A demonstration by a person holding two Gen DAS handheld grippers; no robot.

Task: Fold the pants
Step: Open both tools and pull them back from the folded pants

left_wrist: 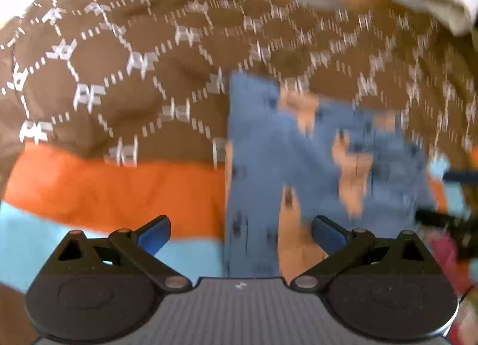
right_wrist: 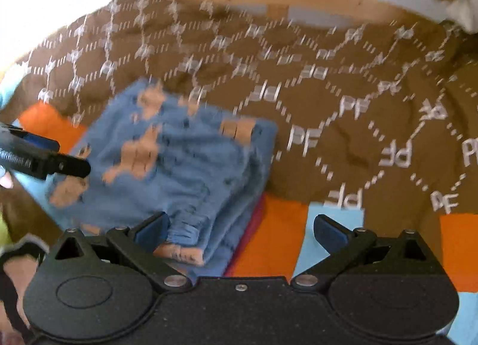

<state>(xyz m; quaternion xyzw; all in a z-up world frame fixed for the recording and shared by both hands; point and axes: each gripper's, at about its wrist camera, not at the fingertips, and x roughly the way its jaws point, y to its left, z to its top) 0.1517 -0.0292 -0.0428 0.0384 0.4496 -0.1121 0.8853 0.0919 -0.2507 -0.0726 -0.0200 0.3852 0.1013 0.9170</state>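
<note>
The pants (right_wrist: pixel 185 165) are blue with orange animal prints. They lie folded into a thick stack on the bed, with an elastic cuff at the near edge. In the left wrist view the pants (left_wrist: pixel 298 165) lie ahead and to the right. My left gripper (left_wrist: pixel 240 234) is open and empty above the near edge of the pants. My right gripper (right_wrist: pixel 239 234) is open and empty, its left finger (right_wrist: pixel 151 233) just over the cuff end of the stack. The left gripper (right_wrist: pixel 44 156) shows at the left edge of the right wrist view, beside the pants.
A brown blanket (left_wrist: pixel 134 61) with a white "PF" pattern covers the bed. Under it lies an orange and light blue sheet (left_wrist: pixel 104 189). A wooden bed rail (right_wrist: pixel 298 1) and a white wall run along the far side. A white cloth (left_wrist: pixel 448 1) lies at the far right.
</note>
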